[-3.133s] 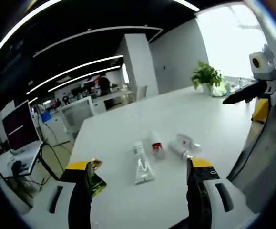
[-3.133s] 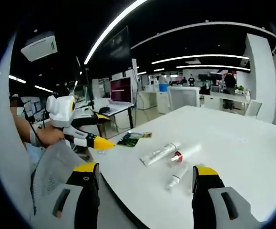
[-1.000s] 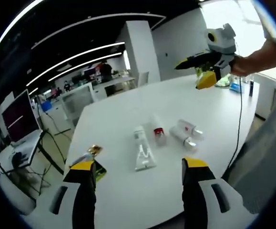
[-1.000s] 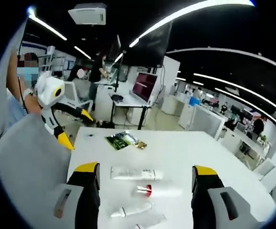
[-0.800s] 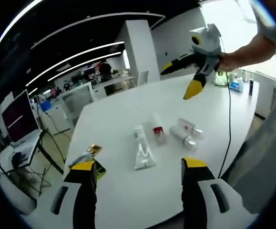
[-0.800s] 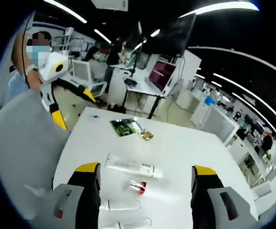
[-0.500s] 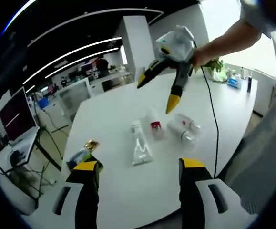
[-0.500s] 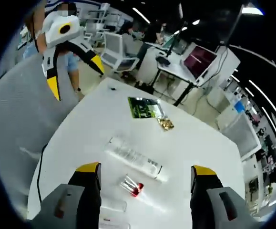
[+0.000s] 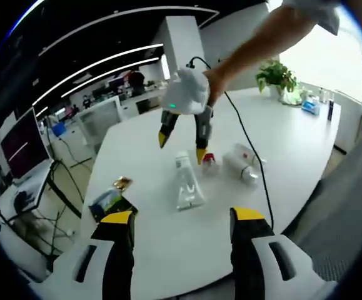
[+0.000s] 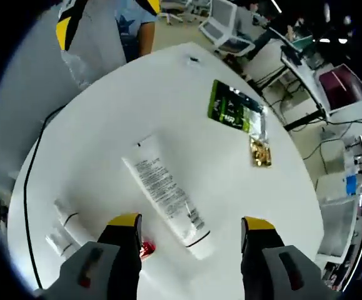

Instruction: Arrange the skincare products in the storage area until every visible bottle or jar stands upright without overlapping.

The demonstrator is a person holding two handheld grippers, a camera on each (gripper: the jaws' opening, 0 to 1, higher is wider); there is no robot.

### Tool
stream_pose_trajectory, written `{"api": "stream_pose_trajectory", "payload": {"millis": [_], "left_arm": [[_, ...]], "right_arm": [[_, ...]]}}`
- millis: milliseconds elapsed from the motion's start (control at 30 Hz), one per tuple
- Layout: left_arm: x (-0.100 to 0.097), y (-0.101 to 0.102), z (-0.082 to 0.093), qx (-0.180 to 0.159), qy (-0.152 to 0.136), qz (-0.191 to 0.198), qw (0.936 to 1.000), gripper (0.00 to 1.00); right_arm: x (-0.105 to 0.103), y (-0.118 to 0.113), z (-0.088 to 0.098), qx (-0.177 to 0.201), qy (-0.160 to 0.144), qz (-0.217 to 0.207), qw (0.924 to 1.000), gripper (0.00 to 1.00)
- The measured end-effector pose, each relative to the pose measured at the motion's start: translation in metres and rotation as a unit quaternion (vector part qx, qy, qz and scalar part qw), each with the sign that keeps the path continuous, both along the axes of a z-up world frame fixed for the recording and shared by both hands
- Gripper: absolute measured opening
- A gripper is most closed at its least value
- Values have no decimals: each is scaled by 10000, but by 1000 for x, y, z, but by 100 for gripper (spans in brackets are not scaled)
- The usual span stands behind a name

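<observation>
Several skincare items lie flat on the white table (image 9: 287,125). In the left gripper view a white tube (image 9: 186,185) lies in the middle, with a red-capped bottle (image 9: 209,164) and two clear bottles (image 9: 243,161) to its right. My right gripper (image 9: 182,145) hangs open just above the tube's far end, held by a person's hand. My left gripper (image 9: 182,219) stands open near the table's edge, holding nothing. The right gripper view looks straight down: the white tube (image 10: 165,194) lies slantwise between my open right gripper (image 10: 191,224) jaws. The red cap (image 10: 146,250) and two small bottles (image 10: 67,217) sit lower left.
A green sachet (image 9: 107,201) and a small gold packet (image 9: 123,182) lie near the table's left edge; they show again as the green sachet (image 10: 232,109) and gold packet (image 10: 261,154). A black cable (image 10: 34,164) trails over the table. A potted plant (image 9: 274,78) stands far right.
My right gripper has swung in over the table and tipped downward, ending right above the white tube. My left gripper has hardly moved. The products lie where they were.
</observation>
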State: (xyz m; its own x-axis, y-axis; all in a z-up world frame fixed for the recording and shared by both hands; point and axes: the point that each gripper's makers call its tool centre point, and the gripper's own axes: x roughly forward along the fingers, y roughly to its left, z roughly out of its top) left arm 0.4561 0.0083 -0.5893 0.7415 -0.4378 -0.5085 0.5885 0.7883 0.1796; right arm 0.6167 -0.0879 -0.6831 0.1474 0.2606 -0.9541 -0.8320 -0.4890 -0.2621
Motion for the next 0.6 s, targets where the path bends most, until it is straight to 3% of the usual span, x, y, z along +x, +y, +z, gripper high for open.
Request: {"api": "stream_pose_trajectory", "payload": {"millis": [333,600], "left_arm": [[-1,2,-5,32,59,-43,10000,57],[-2,6,-9,24,140,-33,9999,55]], "right_arm": [[-9,3,-38,-898,260,720,9930,51],[-10,1,-50,-1389,543,807,9855,44]]}}
